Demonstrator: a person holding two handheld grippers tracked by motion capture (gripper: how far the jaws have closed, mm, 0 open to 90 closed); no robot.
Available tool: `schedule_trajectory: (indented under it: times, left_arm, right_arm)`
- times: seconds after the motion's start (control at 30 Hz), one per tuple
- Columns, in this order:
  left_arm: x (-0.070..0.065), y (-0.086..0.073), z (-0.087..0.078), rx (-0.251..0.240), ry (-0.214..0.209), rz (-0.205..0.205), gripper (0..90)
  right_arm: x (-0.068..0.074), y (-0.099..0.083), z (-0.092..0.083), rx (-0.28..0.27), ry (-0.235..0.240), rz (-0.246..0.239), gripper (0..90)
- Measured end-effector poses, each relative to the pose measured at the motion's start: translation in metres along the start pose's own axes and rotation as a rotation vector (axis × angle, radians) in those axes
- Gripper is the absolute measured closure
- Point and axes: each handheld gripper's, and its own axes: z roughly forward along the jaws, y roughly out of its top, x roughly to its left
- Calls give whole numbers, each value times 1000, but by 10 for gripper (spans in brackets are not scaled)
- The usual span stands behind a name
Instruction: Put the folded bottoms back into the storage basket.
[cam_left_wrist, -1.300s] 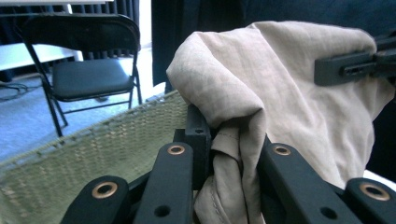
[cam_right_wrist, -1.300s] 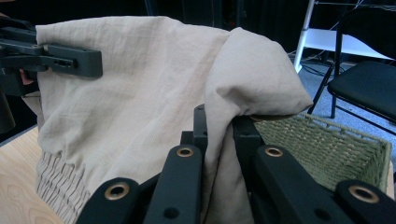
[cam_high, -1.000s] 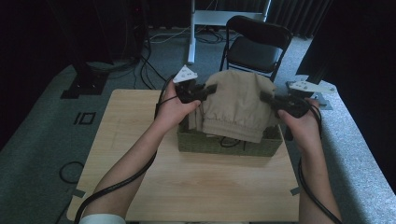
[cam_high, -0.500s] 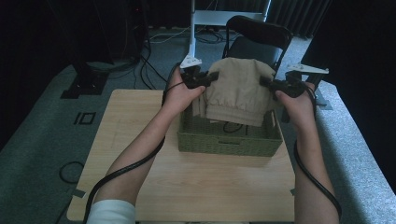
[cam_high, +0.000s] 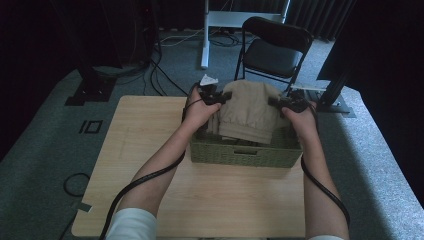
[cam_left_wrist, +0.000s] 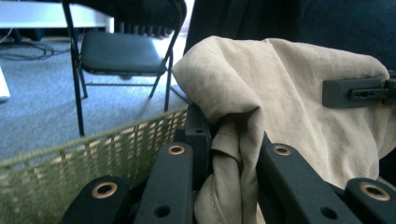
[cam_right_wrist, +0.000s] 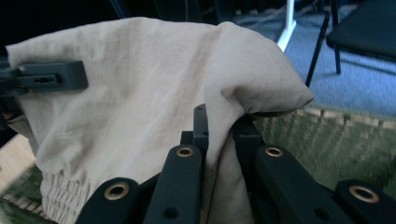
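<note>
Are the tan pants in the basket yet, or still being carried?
Still carried. Done: both tools have pinched the tan pants, the left tool and right tool at opposite edges. In hand: the pants hang over the green basket. Left, probably: lower them in and let go.

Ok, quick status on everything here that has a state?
Left gripper: shut on beige garment.
Right gripper: shut on beige garment.
Beige garment: folded, held up over the basket, lower edge hanging into it.
Green basket: upright on the table.
Folding chair: unfolded, unoccupied.
</note>
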Motion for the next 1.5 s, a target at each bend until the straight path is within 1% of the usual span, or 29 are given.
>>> schedule_trajectory:
  times: [0.03,0.07,0.1,0.13,0.17,0.2,0.23,0.27,0.3,0.33,0.4,0.43,0.5,0.63,0.7,0.73,0.8,0.87,0.93,1.0,1.07,1.1,1.2,1.3,1.33,1.4,1.43,1.5]
  left_arm:
    - [0,0,0,0,0,0,806]
    - [1,-4,2,5,1,-5,806]
    - [2,-7,5,11,1,-10,806]
    - [4,-14,8,21,8,-10,806]
    - [4,-14,8,21,8,-10,806]
    - [6,-21,12,36,19,-7,805]
    - [6,-21,12,36,19,-7,805]
    - [7,-25,15,47,20,-10,805]
    - [8,-31,18,51,23,-23,805]
    - [9,-34,20,60,24,-25,805]
    - [10,-39,24,85,33,-19,803]
    - [12,-42,25,95,36,-25,803]
    - [14,-47,29,112,40,-44,801]
    - [17,-54,35,129,48,-53,795]
    - [18,-57,37,123,50,-59,790]
    - [19,-57,38,125,56,-59,790]
    - [22,-58,40,128,59,-70,788]
    - [24,-59,42,131,70,-66,788]
    - [25,-60,43,132,71,-70,788]
    - [25,-62,45,137,78,-51,788]
    - [25,-64,47,141,78,-54,788]
    - [27,-65,49,140,84,-50,788]
    - [30,-66,52,140,92,-59,783]
    - [30,-68,56,157,93,-32,782]
    - [31,-69,57,169,92,-34,782]
    - [33,-70,59,175,100,-42,779]
    - [34,-70,61,186,105,-51,779]
    - [35,-70,63,188,114,-52,777]
  right_arm:
    - [0,0,0,0,0,0,841]
    - [-4,-8,7,15,-4,8,841]
    - [-4,-8,7,15,-4,8,841]
    - [-7,-15,13,33,-9,19,841]
    - [-8,-18,15,38,-9,21,841]
    - [-10,-22,17,45,-7,25,841]
    - [-10,-22,17,45,-7,25,841]
    - [-11,-24,19,48,-9,28,841]
    - [-12,-28,21,53,-10,33,841]
    - [-15,-34,26,65,-18,44,841]
    - [-16,-39,31,85,-25,46,841]
    - [-17,-41,33,97,-34,44,841]
    - [-18,-45,37,111,-35,46,841]
    - [-22,-51,44,124,-47,53,841]
    - [-23,-52,46,124,-50,66,841]
    - [-24,-52,47,121,-58,61,841]
    - [-24,-51,49,131,-63,53,840]
    - [-25,-52,52,132,-78,44,840]
    - [-26,-53,54,136,-80,48,840]
    - [-28,-55,57,144,-88,56,840]
    - [-30,-57,60,151,-97,61,840]
    - [-31,-57,61,152,-100,61,840]
    - [-32,-57,66,159,-112,59,840]
    - [-32,-58,72,175,-134,46,840]
    - [-32,-58,74,179,-136,47,840]
    - [-34,-59,78,188,-146,49,840]
    - [-35,-60,80,194,-152,62,840]
    - [-37,-61,84,200,-160,74,840]
